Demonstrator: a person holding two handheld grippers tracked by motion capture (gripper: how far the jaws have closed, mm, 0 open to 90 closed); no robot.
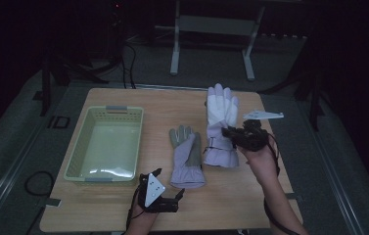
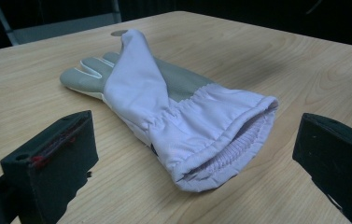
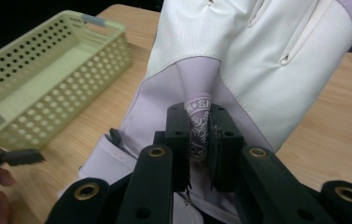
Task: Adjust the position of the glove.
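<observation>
Wood table (image 1: 231, 196). Green basket (image 1: 104, 144) at left, nothing in it. White glove (image 1: 221, 125) right of centre, fingers pointing away, pinched by a fold of its fabric in the right gripper (image 3: 200, 135), jaws clamped tight. Grey-palmed glove (image 2: 173, 107) lies flat at table centre, just left of the white one, cuff toward the left gripper (image 2: 192, 154), jaws spread wide, gripping nothing.

Each hand-held gripper is black: the left hand-held gripper (image 1: 165, 188) carries a pale grey three-cornered plate, as does the right hand-held gripper (image 1: 231, 133). Up close, brass-ringed screw holes stud the right one's arms, and a red-edged pad lines the left jaw. Forearms are bare, with black cables trailing.
</observation>
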